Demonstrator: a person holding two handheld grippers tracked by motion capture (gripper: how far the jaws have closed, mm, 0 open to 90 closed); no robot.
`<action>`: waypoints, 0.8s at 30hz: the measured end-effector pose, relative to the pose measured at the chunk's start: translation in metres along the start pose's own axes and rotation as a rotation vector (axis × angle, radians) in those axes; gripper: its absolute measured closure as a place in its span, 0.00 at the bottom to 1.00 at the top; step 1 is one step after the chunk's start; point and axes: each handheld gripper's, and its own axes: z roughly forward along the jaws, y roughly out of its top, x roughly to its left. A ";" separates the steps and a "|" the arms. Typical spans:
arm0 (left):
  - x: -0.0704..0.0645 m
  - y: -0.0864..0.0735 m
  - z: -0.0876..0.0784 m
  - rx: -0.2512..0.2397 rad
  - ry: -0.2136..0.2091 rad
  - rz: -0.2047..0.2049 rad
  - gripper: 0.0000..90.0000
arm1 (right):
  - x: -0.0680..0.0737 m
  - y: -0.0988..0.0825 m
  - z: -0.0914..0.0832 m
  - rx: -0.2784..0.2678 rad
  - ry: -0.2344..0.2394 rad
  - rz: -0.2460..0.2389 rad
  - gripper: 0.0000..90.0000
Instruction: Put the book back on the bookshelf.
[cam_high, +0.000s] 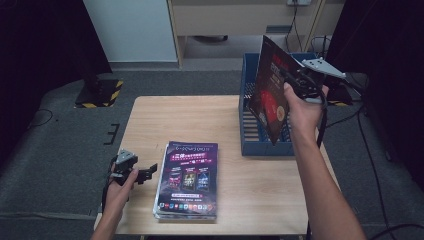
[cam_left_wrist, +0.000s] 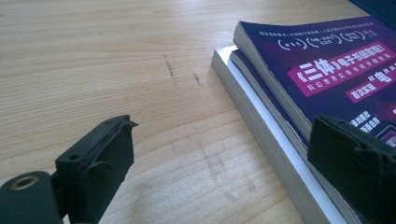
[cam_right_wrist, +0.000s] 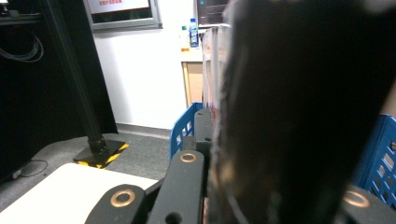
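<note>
My right gripper (cam_high: 296, 81) is shut on a dark magazine with a red cover (cam_high: 270, 95), holding it upright and tilted over the blue crate (cam_high: 248, 146) at the table's right. In the right gripper view the magazine (cam_right_wrist: 303, 116) is a dark blur close between the jaws, with the crate's blue wall (cam_right_wrist: 184, 128) behind it. A stack of purple-covered books (cam_high: 187, 180) lies flat near the table's front. My left gripper (cam_high: 146, 173) rests on the table just left of that stack. Its jaws (cam_left_wrist: 224, 135) stand open and empty, with the right one over the stack's edge (cam_left_wrist: 327, 60).
The wooden table (cam_high: 165, 120) has bare room at its left and back. The crate's lattice wall (cam_right_wrist: 378, 163) shows at the right. On the floor beyond the table's left stands a black post on a yellow-striped base (cam_high: 99, 92). Cables trail on the floor at the right.
</note>
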 end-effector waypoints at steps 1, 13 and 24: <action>0.000 0.000 0.000 0.002 0.000 0.002 0.07 | 0.001 -0.001 0.003 0.000 -0.006 -0.005 0.97; 0.000 -0.001 0.000 0.002 -0.002 -0.001 0.07 | 0.013 -0.014 0.035 -0.014 -0.039 -0.016 0.97; 0.000 0.000 0.000 -0.002 -0.004 0.001 0.07 | 0.025 -0.024 0.050 -0.014 -0.043 -0.024 0.97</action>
